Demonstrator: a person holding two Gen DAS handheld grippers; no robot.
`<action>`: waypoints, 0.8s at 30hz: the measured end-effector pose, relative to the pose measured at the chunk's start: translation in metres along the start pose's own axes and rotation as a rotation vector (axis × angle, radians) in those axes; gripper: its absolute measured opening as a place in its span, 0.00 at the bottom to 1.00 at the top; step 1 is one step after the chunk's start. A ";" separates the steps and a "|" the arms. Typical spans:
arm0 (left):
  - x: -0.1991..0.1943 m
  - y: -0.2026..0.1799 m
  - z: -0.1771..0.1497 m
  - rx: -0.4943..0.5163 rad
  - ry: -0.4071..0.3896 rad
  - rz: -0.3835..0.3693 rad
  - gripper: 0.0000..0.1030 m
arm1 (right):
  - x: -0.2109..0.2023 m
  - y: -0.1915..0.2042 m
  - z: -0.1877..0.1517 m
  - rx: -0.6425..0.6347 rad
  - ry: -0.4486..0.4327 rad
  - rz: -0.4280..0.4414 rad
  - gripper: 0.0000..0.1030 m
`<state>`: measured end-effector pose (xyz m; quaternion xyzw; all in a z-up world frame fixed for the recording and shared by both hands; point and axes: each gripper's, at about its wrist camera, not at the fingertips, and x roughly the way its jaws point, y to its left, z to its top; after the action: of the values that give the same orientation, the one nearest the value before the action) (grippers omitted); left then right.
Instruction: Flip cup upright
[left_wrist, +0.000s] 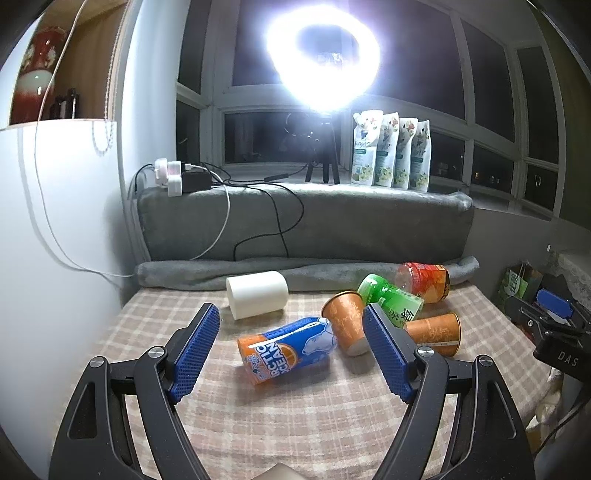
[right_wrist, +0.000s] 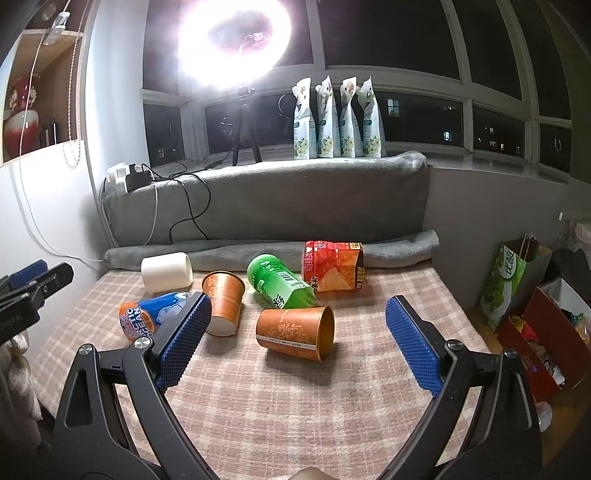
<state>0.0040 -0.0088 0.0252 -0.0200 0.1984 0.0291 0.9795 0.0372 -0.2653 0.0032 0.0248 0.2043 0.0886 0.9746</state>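
Note:
Two orange paper cups lie on their sides on the checked cloth. One (right_wrist: 295, 333) lies with its mouth to the right, just ahead of my right gripper (right_wrist: 298, 314), which is open and empty. It also shows in the left wrist view (left_wrist: 436, 332). The other orange cup (right_wrist: 223, 302) (left_wrist: 345, 321) lies with its white base toward me. A white cup (left_wrist: 257, 294) (right_wrist: 167, 272) lies on its side at the back left. My left gripper (left_wrist: 291, 314) is open and empty above the cloth.
An Arctic Ocean can (left_wrist: 288, 349), a green bottle (right_wrist: 280, 282) and a red bottle (right_wrist: 332, 266) lie among the cups. A grey rolled blanket (right_wrist: 258, 247) borders the back. Bags and boxes (right_wrist: 517, 288) stand off the right edge. A ring light (left_wrist: 323, 55) glares behind.

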 end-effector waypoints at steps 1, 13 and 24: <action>0.000 0.000 0.001 -0.003 0.000 0.001 0.78 | 0.001 0.000 0.000 -0.003 0.002 0.001 0.95; 0.000 0.001 0.003 -0.007 0.006 0.004 0.78 | 0.002 0.007 0.003 -0.016 0.002 0.009 1.00; 0.000 -0.001 0.006 -0.001 0.010 0.001 0.78 | 0.003 0.003 0.003 -0.008 0.006 0.006 1.00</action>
<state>0.0068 -0.0092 0.0305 -0.0205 0.2032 0.0294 0.9785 0.0411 -0.2620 0.0053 0.0214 0.2066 0.0921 0.9739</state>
